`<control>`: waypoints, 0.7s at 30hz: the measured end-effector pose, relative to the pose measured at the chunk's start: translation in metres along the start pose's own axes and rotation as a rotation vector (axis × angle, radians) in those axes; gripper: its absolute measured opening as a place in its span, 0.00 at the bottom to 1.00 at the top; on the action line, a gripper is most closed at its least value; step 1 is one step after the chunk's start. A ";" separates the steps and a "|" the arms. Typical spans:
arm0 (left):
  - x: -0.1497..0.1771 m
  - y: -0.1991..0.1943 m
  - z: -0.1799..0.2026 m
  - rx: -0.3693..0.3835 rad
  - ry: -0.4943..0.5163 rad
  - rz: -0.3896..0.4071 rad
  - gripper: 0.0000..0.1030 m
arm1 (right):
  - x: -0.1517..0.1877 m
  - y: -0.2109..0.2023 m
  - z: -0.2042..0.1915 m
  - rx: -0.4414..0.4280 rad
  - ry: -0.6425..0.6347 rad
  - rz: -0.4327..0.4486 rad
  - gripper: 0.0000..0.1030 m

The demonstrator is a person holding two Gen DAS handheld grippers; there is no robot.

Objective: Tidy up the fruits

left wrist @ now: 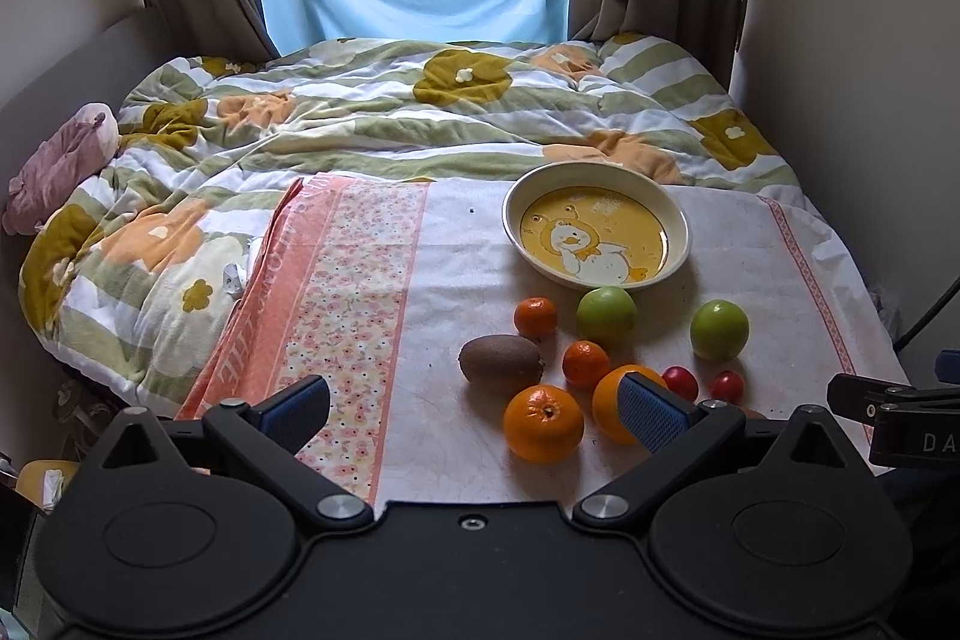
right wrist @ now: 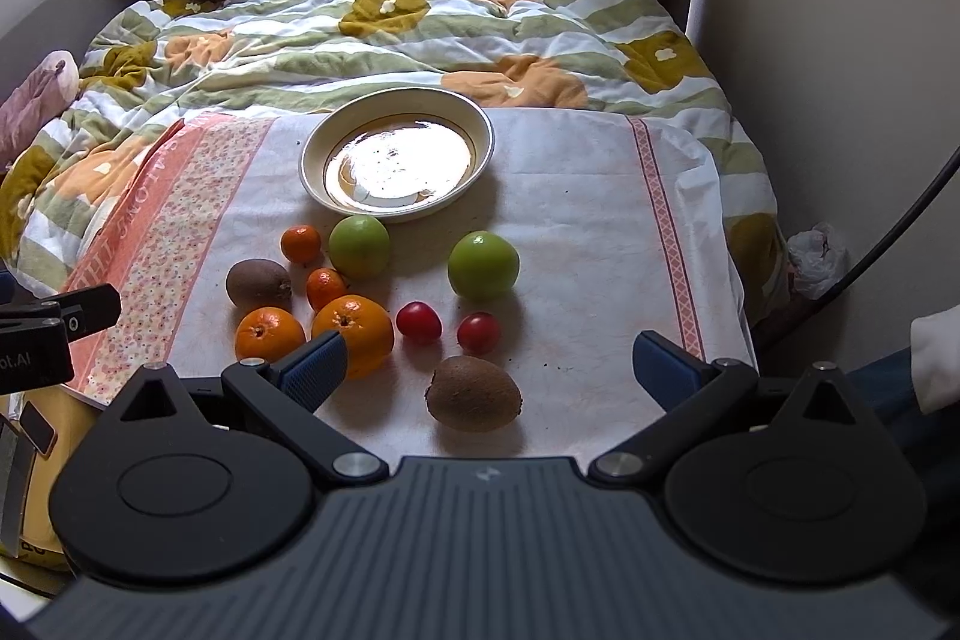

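Observation:
A cream bowl (left wrist: 678, 214) (right wrist: 480, 124) with a yellow duck picture stands empty on a white cloth. In front of it lie two green apples (right wrist: 359, 246) (right wrist: 483, 264), two small tangerines (right wrist: 302, 243) (right wrist: 325, 287), two oranges (right wrist: 269, 334) (right wrist: 360, 325), two red cherry tomatoes (right wrist: 419, 322) (right wrist: 479, 332) and two kiwis (right wrist: 258, 283) (right wrist: 474, 391). My left gripper (left wrist: 474, 409) is open and empty, low over the cloth's near edge, left of the fruit. My right gripper (right wrist: 489, 370) is open and empty, its jaws standing either side of the near kiwi.
The cloth (right wrist: 576, 220) covers a raised surface on a bed with a flowered quilt (right wrist: 420, 22). A wall (right wrist: 840, 40) is close on the right, with a dark cable (right wrist: 900, 220). Curtains and a window are behind the bed.

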State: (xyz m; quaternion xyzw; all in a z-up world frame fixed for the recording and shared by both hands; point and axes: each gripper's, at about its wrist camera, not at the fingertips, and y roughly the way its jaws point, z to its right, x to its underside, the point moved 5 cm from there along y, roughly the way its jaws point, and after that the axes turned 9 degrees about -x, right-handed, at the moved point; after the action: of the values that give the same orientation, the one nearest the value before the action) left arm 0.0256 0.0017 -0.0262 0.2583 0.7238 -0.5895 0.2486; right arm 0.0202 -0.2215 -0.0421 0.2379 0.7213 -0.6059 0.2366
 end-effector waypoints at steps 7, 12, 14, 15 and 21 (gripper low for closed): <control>-0.002 -0.004 0.000 -0.007 0.002 0.008 1.00 | 0.000 -0.001 0.000 0.001 0.000 0.002 1.00; -0.002 -0.004 0.000 -0.004 0.002 0.007 1.00 | 0.001 -0.001 -0.001 0.000 0.001 0.002 1.00; -0.002 -0.005 0.001 0.002 0.003 0.006 1.00 | 0.001 -0.001 -0.001 0.001 0.000 0.002 1.00; -0.002 -0.005 0.001 0.005 0.003 0.006 1.00 | 0.001 -0.001 -0.001 0.001 0.000 0.002 1.00; -0.001 -0.006 0.000 0.004 0.003 0.013 1.00 | 0.001 -0.002 -0.001 0.002 0.001 0.004 1.00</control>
State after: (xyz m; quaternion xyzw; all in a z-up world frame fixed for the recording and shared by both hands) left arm 0.0218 0.0008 -0.0209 0.2643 0.7214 -0.5889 0.2508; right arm 0.0185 -0.2208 -0.0413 0.2397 0.7205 -0.6060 0.2370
